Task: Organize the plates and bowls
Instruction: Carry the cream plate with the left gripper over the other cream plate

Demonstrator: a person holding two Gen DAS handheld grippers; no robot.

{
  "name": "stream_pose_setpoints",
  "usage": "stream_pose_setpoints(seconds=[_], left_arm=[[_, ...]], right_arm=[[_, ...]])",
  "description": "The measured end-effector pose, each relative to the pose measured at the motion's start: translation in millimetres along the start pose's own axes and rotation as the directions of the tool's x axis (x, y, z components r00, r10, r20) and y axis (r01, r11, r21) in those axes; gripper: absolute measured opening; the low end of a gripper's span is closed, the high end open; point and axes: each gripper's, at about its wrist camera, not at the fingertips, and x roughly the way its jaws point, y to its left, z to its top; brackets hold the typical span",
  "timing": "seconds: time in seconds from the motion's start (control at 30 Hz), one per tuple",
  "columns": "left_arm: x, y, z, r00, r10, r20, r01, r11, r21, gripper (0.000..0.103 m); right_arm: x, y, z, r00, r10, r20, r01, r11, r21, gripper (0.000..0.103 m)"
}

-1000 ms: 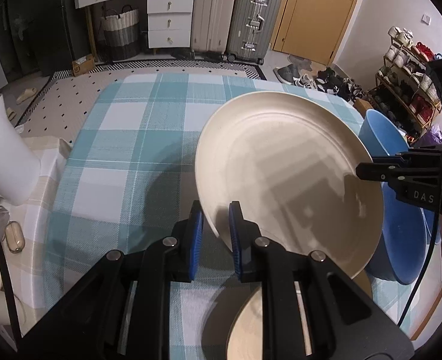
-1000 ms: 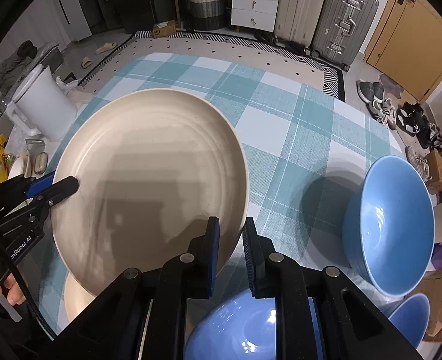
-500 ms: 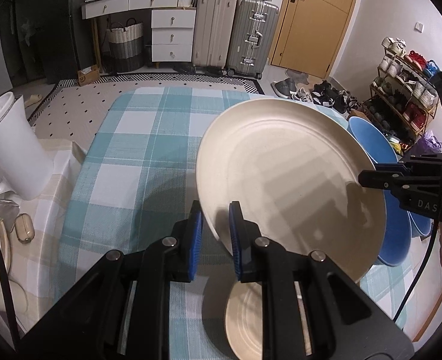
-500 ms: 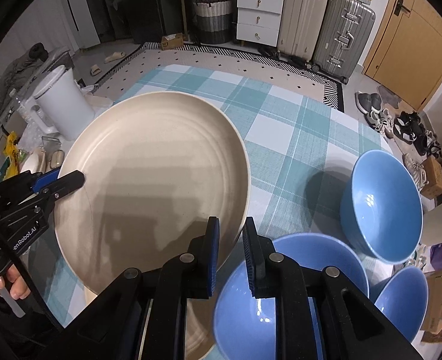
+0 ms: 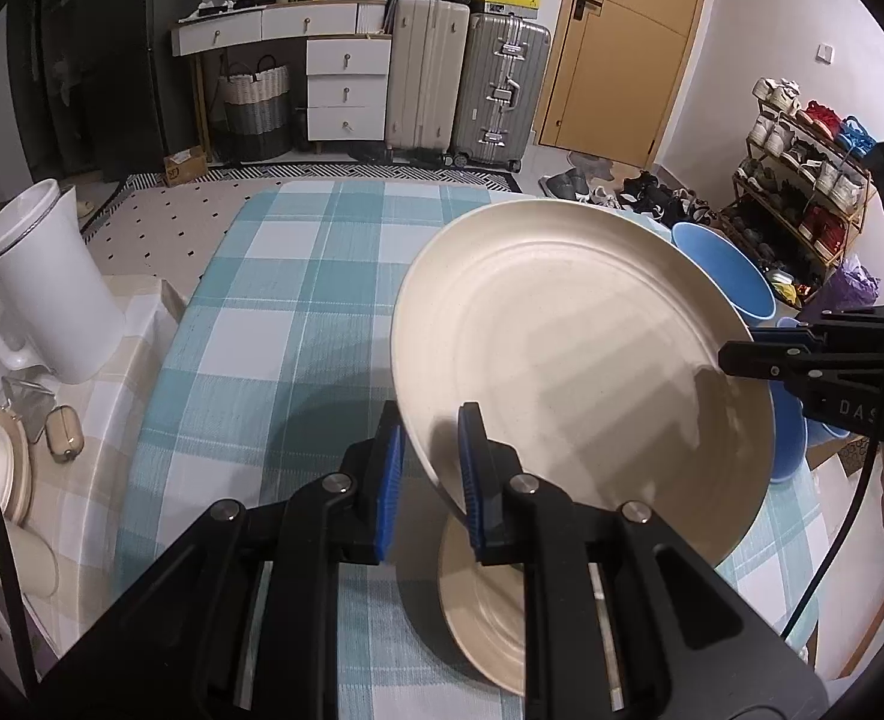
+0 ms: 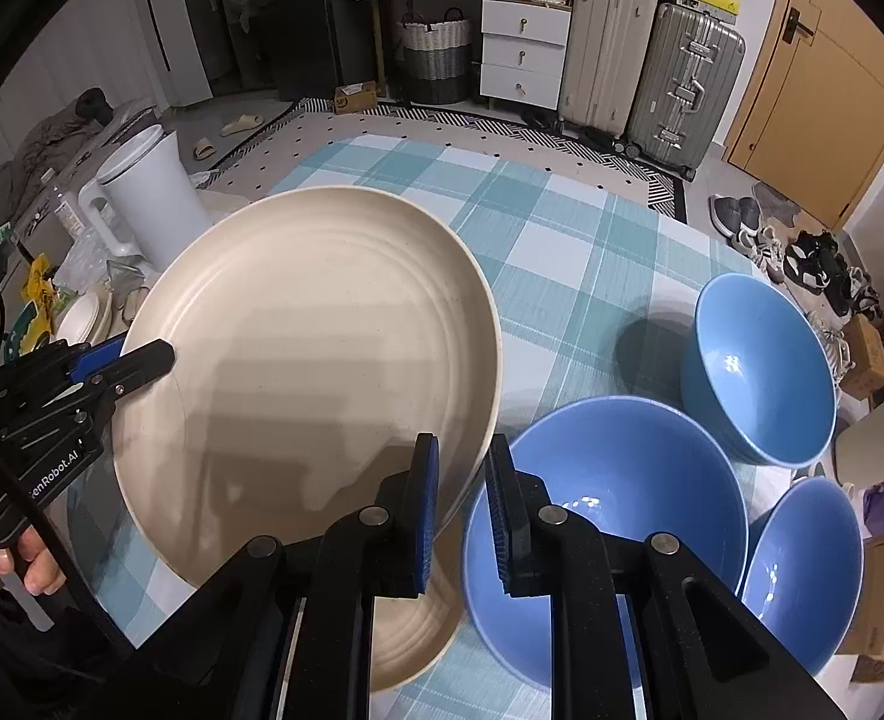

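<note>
A large cream plate (image 5: 580, 372) (image 6: 315, 360) hangs tilted above the checked tablecloth (image 5: 297, 300), held by both grippers. My left gripper (image 5: 429, 468) is shut on its near-left rim. On the opposite rim my right gripper (image 6: 463, 498) is shut too; it shows as a black clamp at the plate's right edge in the left wrist view. A smaller cream plate (image 5: 490, 606) (image 6: 411, 630) lies on the cloth under the raised one. Three blue bowls stand to the right: a big one (image 6: 610, 516), one behind it (image 6: 760, 366) and one at the corner (image 6: 802, 564).
A white bin (image 5: 45, 282) (image 6: 153, 198) stands off the table's left side. Small items lie on a beige-checked surface (image 5: 81, 480) beside the table. A shoe rack (image 5: 802, 180), suitcases (image 5: 466, 78) and drawers fill the far room. A hand (image 6: 15, 564) holds the left gripper.
Both grippers have lifted the large plate higher and carried it back toward me. The smaller plate beneath and the big blue bowl have come more into view.
</note>
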Motion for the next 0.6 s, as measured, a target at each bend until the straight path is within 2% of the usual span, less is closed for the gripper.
stream_pose_setpoints(seconds=[0.6], left_arm=[[-30.8, -8.0, -47.7, 1.000, -0.008, 0.010, 0.007, 1.000, 0.011, 0.014]], right_arm=[[-11.8, 19.8, -52.6, 1.000, -0.005, 0.017, 0.004, 1.000, 0.013, 0.016]])
